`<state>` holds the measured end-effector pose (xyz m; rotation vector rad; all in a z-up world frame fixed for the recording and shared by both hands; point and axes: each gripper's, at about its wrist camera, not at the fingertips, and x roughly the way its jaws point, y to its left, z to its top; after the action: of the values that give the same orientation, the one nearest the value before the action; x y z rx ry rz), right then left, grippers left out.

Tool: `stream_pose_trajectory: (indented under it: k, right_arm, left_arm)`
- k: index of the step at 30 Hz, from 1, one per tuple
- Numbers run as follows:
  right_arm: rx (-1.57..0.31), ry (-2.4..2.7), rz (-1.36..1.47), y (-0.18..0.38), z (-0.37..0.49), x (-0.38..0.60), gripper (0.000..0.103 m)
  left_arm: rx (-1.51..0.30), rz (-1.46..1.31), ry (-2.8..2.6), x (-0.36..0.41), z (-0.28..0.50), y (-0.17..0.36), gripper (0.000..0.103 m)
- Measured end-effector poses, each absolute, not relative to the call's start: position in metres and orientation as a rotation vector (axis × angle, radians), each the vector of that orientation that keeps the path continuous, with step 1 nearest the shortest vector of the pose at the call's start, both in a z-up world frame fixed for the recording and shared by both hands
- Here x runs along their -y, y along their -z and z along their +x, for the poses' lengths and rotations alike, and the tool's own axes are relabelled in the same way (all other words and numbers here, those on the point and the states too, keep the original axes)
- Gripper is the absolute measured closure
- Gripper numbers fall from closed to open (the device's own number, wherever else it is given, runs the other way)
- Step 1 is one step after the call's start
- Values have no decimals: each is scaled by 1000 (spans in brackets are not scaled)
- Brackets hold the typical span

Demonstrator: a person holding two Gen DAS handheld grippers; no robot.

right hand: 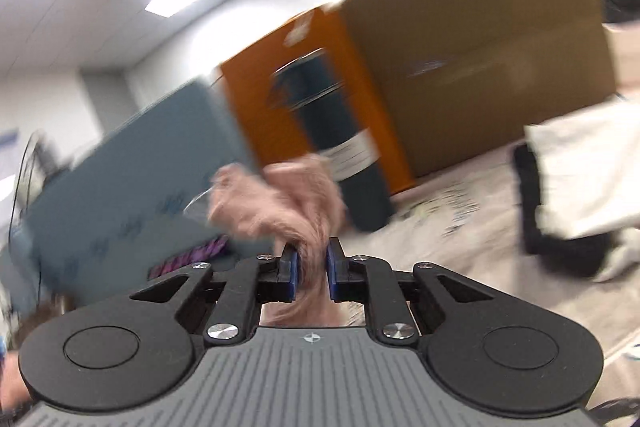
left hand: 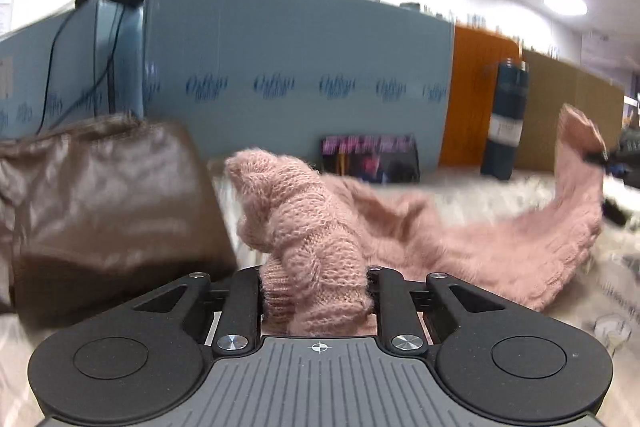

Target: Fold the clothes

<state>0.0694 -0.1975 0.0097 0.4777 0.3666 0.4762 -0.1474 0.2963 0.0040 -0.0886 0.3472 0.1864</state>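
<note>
A pink knitted sweater (left hand: 460, 239) is stretched between my two grippers above a pale patterned table cover (left hand: 500, 195). My left gripper (left hand: 316, 287) is shut on a bunched ribbed end of the sweater, which hides its fingertips. At the far right of the left wrist view the right gripper (left hand: 600, 157) holds the other end raised. In the right wrist view my right gripper (right hand: 311, 263) is shut on a pink knit bunch (right hand: 280, 203) between its blue pads (right hand: 333, 267). This view is blurred.
A brown leather bag (left hand: 104, 195) lies close on the left. A blue partition (left hand: 300, 75), an orange panel (left hand: 476, 99) and a cardboard box (right hand: 480, 59) stand behind. A dark teal flask (left hand: 506, 115) stands by the partition. A white and black item (right hand: 580, 183) lies at right.
</note>
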Motion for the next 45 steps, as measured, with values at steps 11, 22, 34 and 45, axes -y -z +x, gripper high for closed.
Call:
stream_pose_trajectory:
  k: [11,22,34,45]
  right_arm:
    - [-421,-351,688,-6,79,275,93]
    - [-429,184,319,-7,70,258,53]
    - [-363,-252,400,-14,54,235,26]
    - [-524,-589,452,-2,56,200,26]
  left_arm:
    - [-432,-121,-102,-293,-122,1,83]
    - [-448,165,-220,-285,-120,-9,23]
    - [-630,197,337,-296,-40,-12,42]
    - [-264,394,260,-251,-131,-13,88]
